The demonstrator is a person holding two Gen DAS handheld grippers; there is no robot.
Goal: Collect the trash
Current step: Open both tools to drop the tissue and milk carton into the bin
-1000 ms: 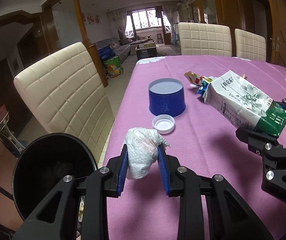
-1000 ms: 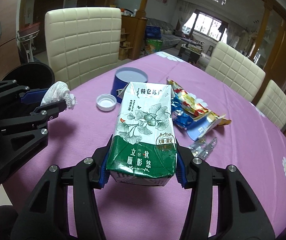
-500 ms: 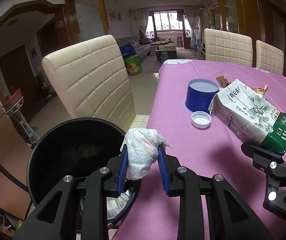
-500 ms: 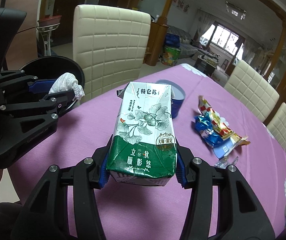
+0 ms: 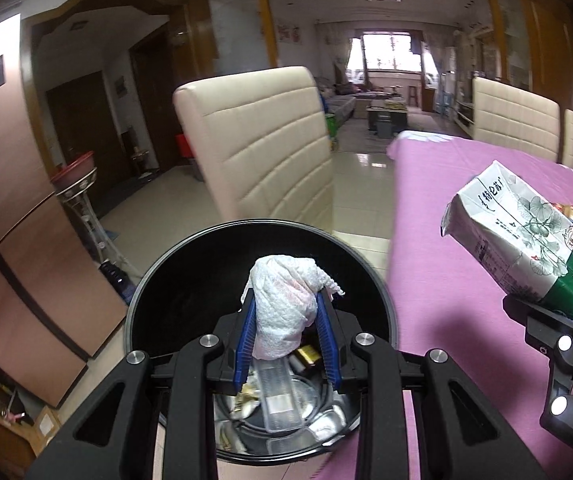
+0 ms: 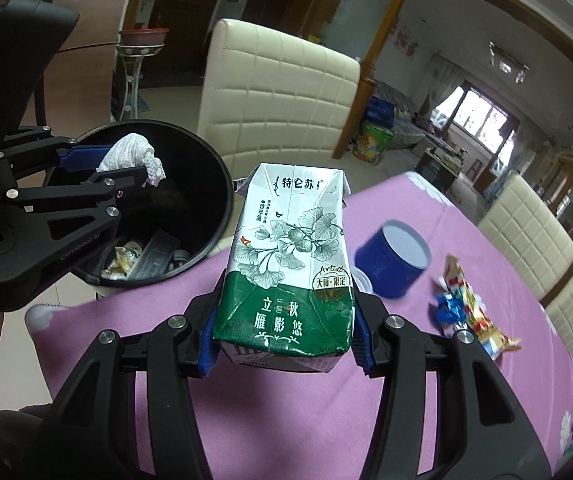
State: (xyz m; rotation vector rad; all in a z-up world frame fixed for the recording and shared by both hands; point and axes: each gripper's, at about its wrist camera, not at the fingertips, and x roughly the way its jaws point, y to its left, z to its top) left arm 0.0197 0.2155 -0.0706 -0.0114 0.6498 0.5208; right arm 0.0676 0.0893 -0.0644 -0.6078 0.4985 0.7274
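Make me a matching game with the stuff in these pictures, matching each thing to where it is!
Things:
1. crumpled white tissue wad
2. green-and-white milk carton
3. round blue paper cup
4. shiny crinkled snack wrappers

Places:
A. upside down on the purple tablecloth
B. clamped in the left hand-held gripper, over the round black trash bin
C. lying flat on the tablecloth beyond the cup
D. clamped in the right hand-held gripper, above the table

Pairs: 1-B, 2-D, 3-A, 4-C
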